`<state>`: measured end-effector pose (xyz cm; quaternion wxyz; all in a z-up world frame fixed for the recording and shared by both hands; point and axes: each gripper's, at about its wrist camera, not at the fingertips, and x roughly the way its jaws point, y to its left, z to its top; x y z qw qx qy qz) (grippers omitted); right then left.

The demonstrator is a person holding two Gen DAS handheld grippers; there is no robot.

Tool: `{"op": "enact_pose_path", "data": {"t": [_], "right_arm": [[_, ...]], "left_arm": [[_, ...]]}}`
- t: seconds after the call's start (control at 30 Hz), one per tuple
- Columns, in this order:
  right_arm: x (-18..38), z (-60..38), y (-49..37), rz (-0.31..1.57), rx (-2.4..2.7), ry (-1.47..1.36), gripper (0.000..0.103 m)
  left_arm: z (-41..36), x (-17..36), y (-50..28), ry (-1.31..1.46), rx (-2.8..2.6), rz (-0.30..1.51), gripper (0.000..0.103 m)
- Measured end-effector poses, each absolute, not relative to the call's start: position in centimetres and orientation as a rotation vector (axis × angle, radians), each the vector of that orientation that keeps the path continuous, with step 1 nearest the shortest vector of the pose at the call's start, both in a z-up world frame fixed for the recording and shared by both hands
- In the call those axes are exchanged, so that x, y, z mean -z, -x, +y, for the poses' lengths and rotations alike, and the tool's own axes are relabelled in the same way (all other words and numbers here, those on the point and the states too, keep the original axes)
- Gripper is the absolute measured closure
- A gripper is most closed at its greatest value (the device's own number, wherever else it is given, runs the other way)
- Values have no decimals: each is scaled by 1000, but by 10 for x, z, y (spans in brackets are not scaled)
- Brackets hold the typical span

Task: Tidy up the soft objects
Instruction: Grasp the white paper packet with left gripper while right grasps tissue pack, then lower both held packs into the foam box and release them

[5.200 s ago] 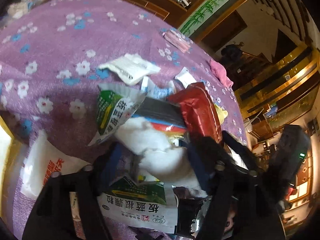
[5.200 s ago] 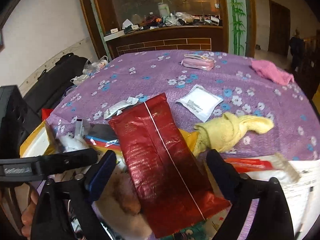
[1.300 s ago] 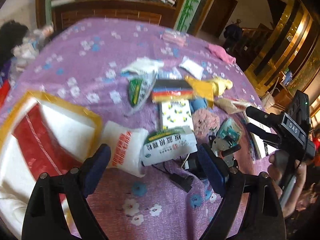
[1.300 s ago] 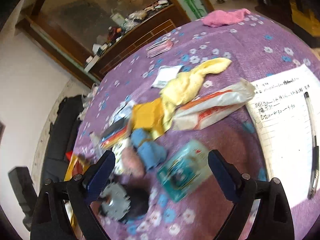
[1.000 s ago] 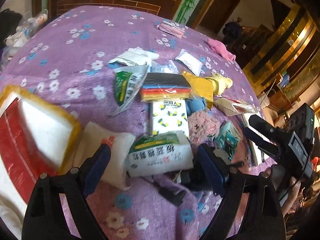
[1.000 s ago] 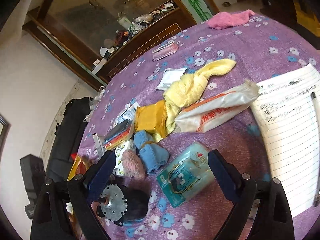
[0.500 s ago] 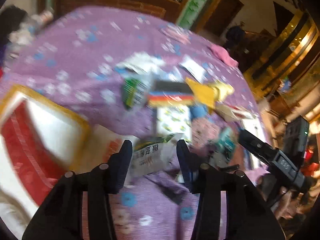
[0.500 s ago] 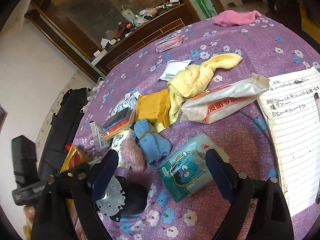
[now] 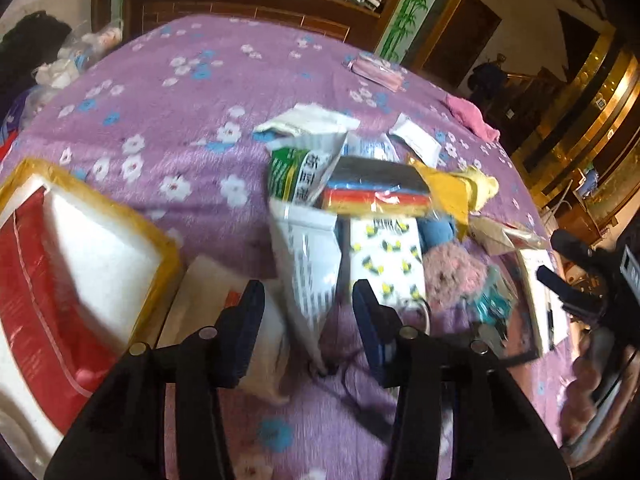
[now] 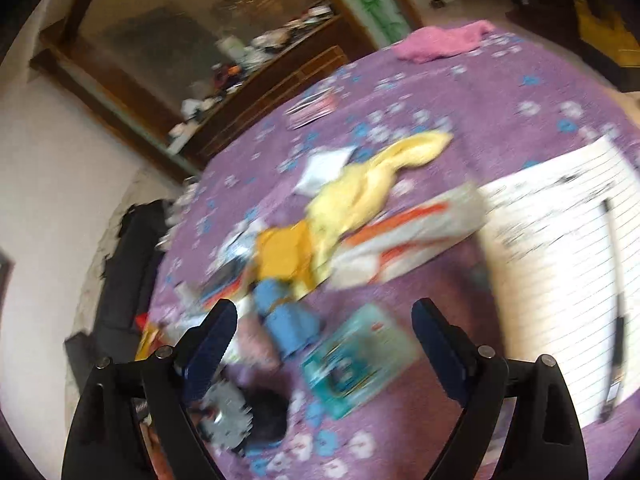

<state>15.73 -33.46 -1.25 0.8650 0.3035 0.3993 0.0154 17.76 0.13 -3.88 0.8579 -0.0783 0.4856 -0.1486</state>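
My left gripper is closed partway around a white and green printed packet, which stands tilted up between the fingers; contact is blurred. A white foam box with yellow tape sits at left, holding a red packet. A pile of soft items lies beyond: yellow cloth, blue sock, pink fuzzy ball. My right gripper is open and empty above the blue sock and a teal packet.
A lined notepad with a pen lies at right. A black motor with a grey gear lies near the front. A pink cloth and a pink pouch lie far back on the purple cloth.
My left gripper has narrowed around the white and green packet, which has tipped up on end. My right gripper swung and its view is now blurred.
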Motion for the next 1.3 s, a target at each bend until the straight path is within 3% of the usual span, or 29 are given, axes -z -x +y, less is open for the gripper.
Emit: {"op": "enact_pose_path", "data": {"t": [0.13, 0.2, 0.3, 0.43, 0.47, 0.5, 0.53, 0.93, 1.3], "right_arm": [[28, -345, -179, 865, -28, -745, 13], [37, -349, -190, 879, 5, -786, 15], [44, -352, -205, 861, 48, -800, 21], [55, -340, -213, 860, 60, -745, 53], [55, -338, -212, 862, 48, -753, 55], [54, -337, -213, 855, 26, -760, 71], [53, -335, -213, 847, 3, -770, 79], [4, -285, -173, 653, -235, -605, 83], [-16, -196, -123, 632, -546, -424, 83]], "left_arm": [[4, 45, -185, 215, 326, 992, 61], [7, 48, -185, 243, 340, 973, 77], [14, 48, -184, 287, 354, 955, 78], [17, 39, -177, 304, 377, 904, 78], [18, 37, -175, 316, 384, 894, 78], [20, 36, -174, 327, 389, 885, 78], [22, 34, -174, 337, 392, 879, 78], [23, 35, -167, 365, 408, 855, 78], [66, -26, -75, 254, 311, 760, 78]]}}
